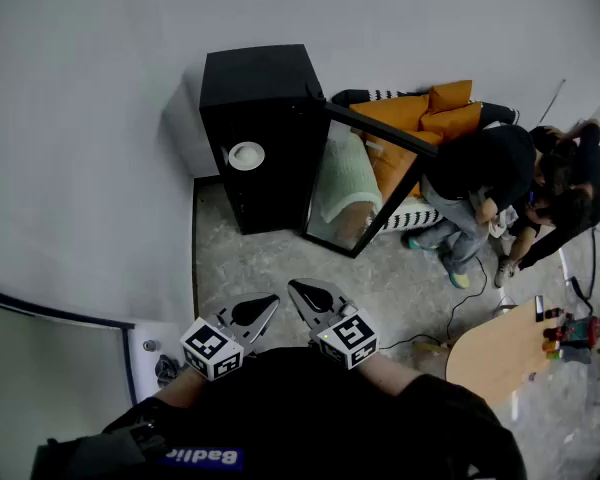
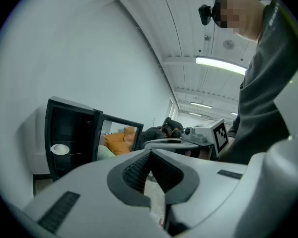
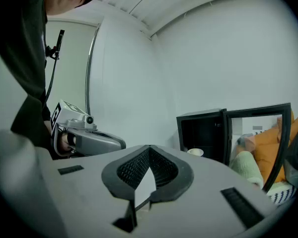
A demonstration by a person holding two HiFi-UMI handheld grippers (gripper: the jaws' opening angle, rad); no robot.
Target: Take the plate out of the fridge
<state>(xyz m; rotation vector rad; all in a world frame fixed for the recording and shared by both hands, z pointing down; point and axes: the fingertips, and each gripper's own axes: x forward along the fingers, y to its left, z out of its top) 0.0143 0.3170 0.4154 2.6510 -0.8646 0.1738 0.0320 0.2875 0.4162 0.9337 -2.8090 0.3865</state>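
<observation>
Grey floor runs to the black fridge, its door swung open; the white plate sits inside, well ahead of me. I judge it stiff, slick and breakable, so I'd pinch the rim. My left gripper and right gripper are clenched, empty.

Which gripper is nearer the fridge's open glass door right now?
Right. The right gripper hangs below the door, just left of its lower corner in the head view; the left gripper is beside it, farther left. Neither touches the door.
</observation>
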